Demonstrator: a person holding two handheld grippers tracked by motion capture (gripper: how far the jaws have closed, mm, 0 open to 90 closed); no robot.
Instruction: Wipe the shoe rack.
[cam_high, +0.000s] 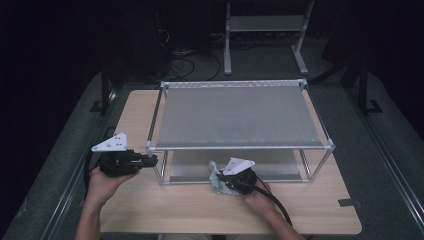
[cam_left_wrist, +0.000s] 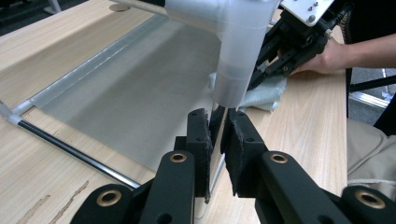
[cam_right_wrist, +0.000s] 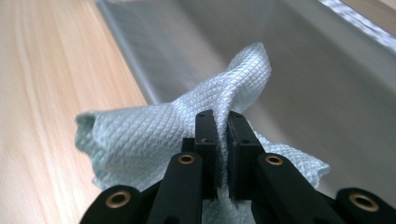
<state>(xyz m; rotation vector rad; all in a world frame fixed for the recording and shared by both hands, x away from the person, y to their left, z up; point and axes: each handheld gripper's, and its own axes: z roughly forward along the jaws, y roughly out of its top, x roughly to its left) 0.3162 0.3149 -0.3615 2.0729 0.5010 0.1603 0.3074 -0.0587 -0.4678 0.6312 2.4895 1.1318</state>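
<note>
Rack (cam_high: 240, 146) upper shelf roofs lower shelf (cam_high: 280, 167); front post (cam_left_wrist: 236, 51) blocks left tool (cam_left_wrist: 217, 135); near table (cam_high: 175, 210) open.

The cloth (cam_right_wrist: 187, 126) looked quilted and matt; the table (cam_high: 200, 210) was pale wood; the rack (cam_high: 240, 120) seemed brushed metal.

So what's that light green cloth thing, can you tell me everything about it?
The cloth is a pale mint-green wipe with a fine diamond weave, soft and thin by the look of it. It is crumpled, with one corner poking up. It lies on the wooden table at the front edge of the metal rack, partly over the rack's lower shelf. The right gripper has its black jaws pinched shut on a fold in its middle.
</note>
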